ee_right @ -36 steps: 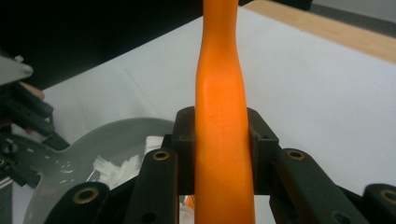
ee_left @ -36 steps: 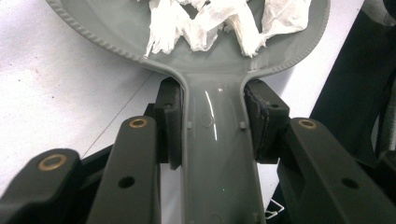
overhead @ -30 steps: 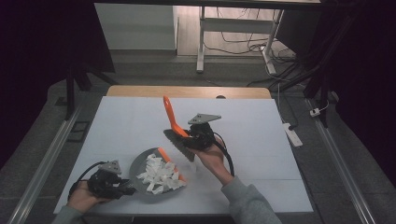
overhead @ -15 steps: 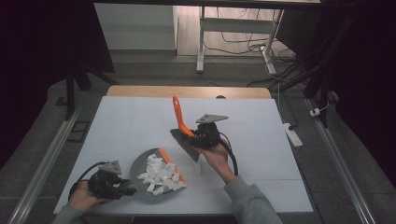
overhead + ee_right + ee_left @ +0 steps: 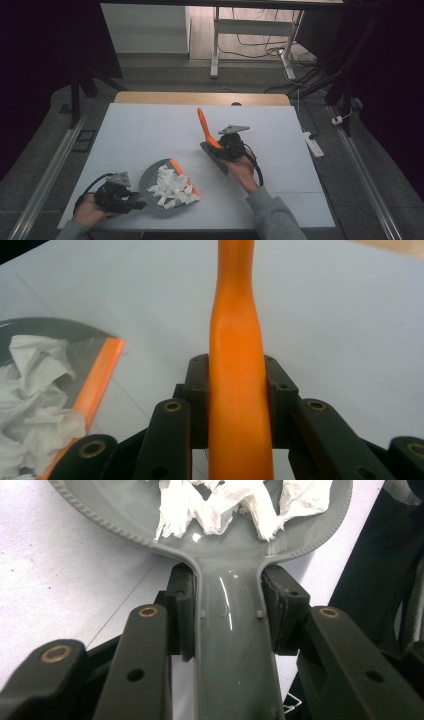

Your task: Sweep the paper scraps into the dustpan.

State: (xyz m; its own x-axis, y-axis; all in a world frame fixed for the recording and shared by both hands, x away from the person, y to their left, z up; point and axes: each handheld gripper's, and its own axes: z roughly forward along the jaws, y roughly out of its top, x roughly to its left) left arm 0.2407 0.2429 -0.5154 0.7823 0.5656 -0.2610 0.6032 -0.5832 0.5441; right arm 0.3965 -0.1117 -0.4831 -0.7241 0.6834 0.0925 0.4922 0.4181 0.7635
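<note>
A grey dustpan with an orange lip lies on the white table near the front left. White paper scraps are piled in it. My left gripper is shut on the dustpan's handle, with the scraps just beyond its jaws. My right gripper is shut on a brush with an orange handle, which points up and away over the table's middle. In the right gripper view the handle runs between the jaws. The dustpan's lip and scraps sit to its left.
The white table has a wooden strip along its far edge. Beyond it stand a desk frame and floor cables. A power strip lies on the floor to the right.
My right gripper has carried the brush to the right, away from the dustpan. The left gripper and dustpan have stayed in place.
</note>
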